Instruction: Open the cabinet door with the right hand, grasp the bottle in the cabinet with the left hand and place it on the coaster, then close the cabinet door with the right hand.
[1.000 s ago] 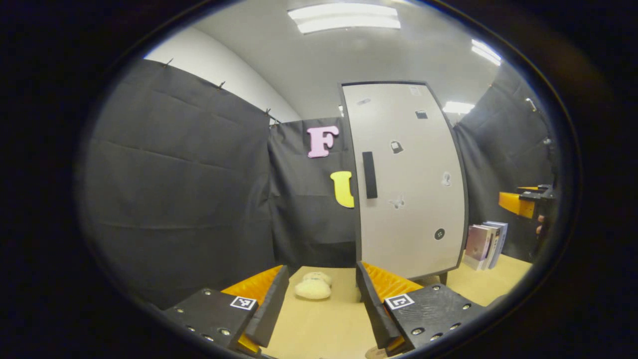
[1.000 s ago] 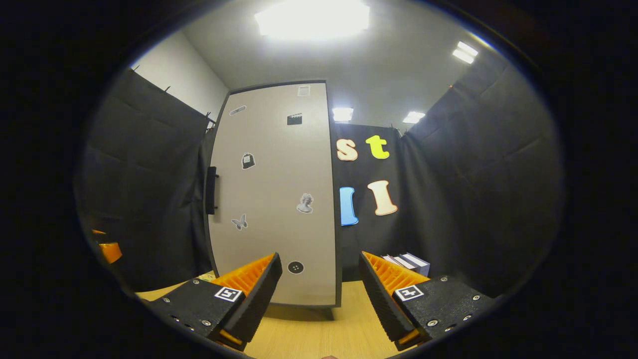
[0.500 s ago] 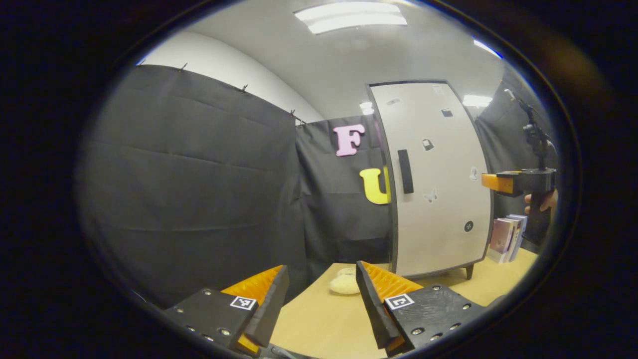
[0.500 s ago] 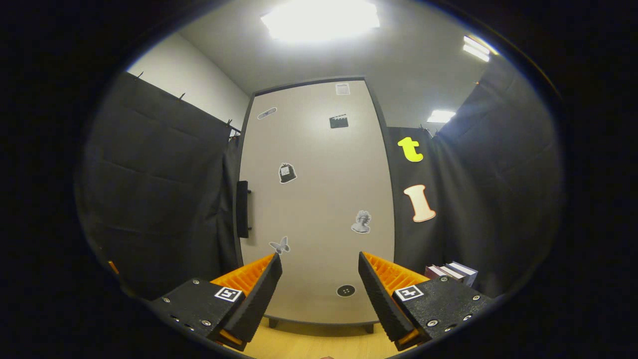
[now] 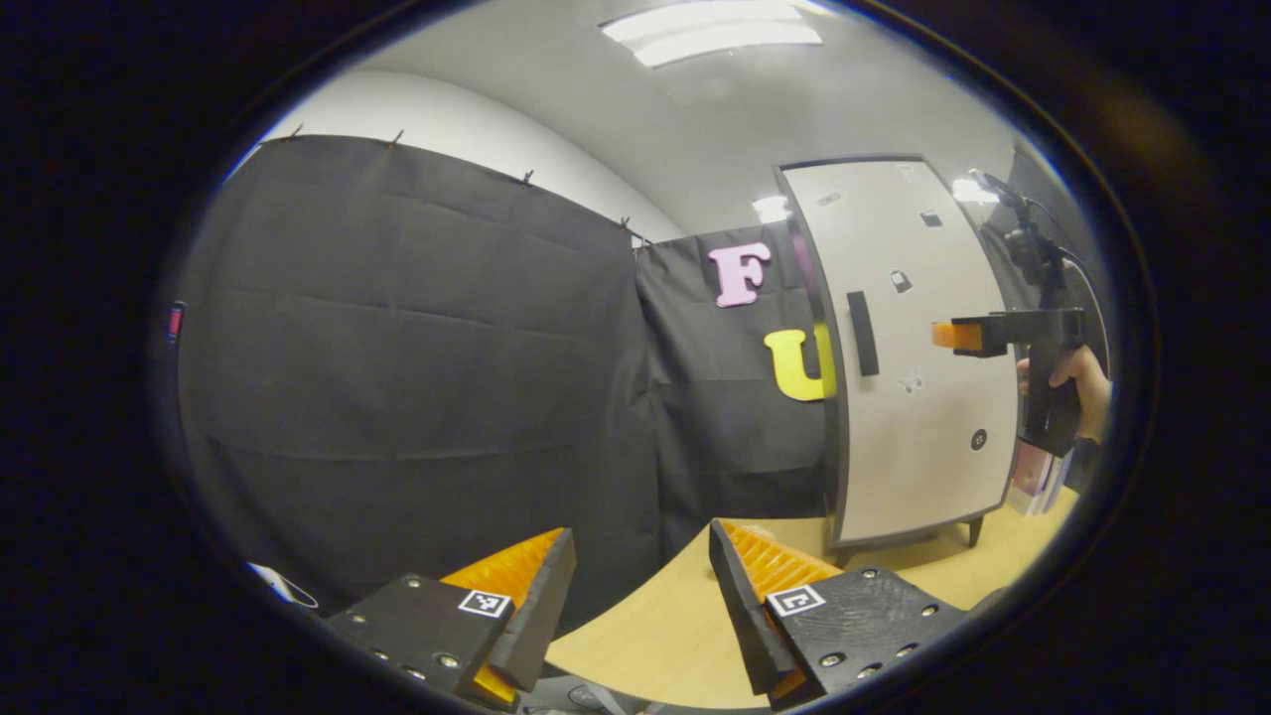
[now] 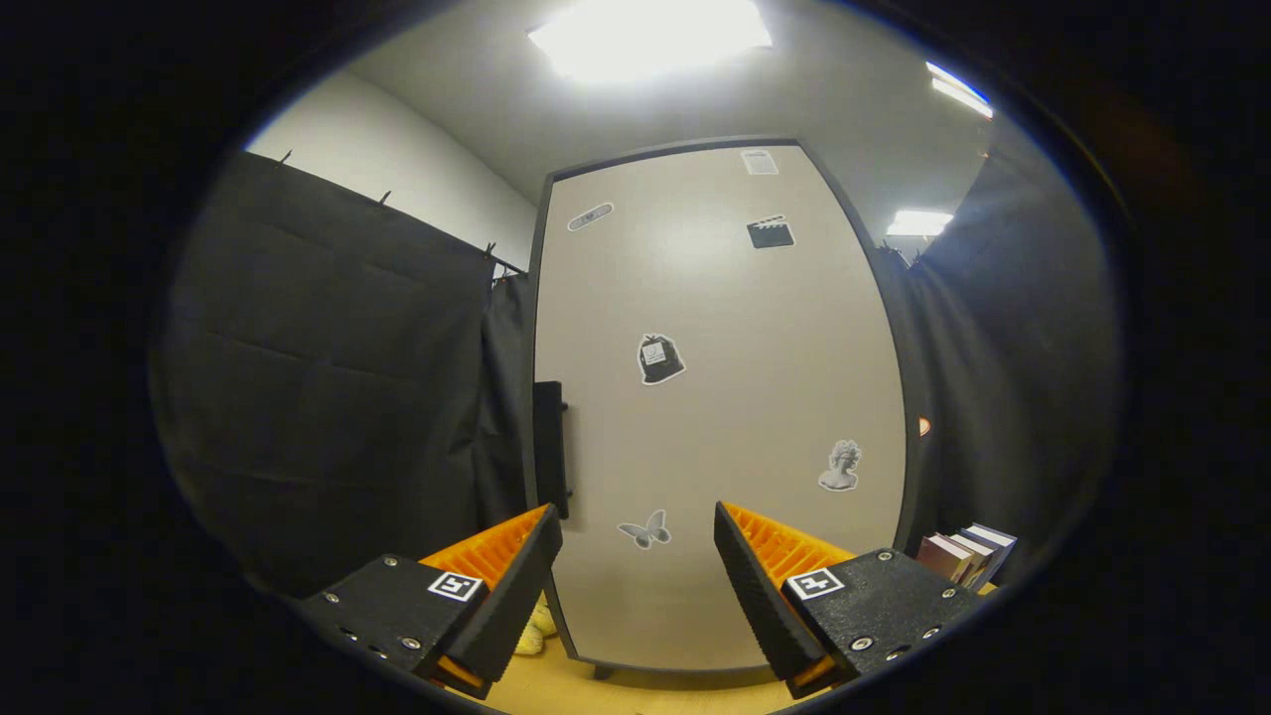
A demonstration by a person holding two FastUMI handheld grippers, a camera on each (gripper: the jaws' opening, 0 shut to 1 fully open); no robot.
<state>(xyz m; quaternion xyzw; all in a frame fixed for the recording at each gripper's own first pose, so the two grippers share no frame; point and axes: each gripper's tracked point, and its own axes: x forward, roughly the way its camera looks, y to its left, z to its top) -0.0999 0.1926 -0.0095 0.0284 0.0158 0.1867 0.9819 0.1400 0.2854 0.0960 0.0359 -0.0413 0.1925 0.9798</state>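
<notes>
Since a second ago my right gripper (image 6: pixel 635 586) has come closer to the cabinet door (image 6: pixel 715 417), which now looks much larger in the right gripper view, and my left gripper (image 5: pixel 640 596) has turned away to the left, so the cabinet sits near the right edge of the left gripper view.

Both grippers are released: on each one the two orange-faced fingers stand well apart and nothing is between them.

The door is shut. I cannot see the bottle; by the task it should be behind this door. I cannot point out the coaster for certain in these pictures either.

The relation that matters for the coming move is the handle (image 6: pixel 549 447). It is a dark bar with its long axis vertical, fixed on the left edge of the door. From my right gripper it lies ahead and to the left, just above the left finger, not between the fingers. I judge I must shift the gripper to the left so the fingers come to both sides of the bar. In the left gripper view the right gripper (image 5: pixel 958 336) and the hand (image 5: pixel 1077 382) holding it are just in front of the door, so the right one is much nearer.

Counting: one cabinet, one door, one handle, two grippers, one hand, a few books (image 6: pixel 963 551) beside the cabinet, and one pale soft thing (image 6: pixel 531 631) on the wooden table (image 5: pixel 675 636) at its foot.
</notes>
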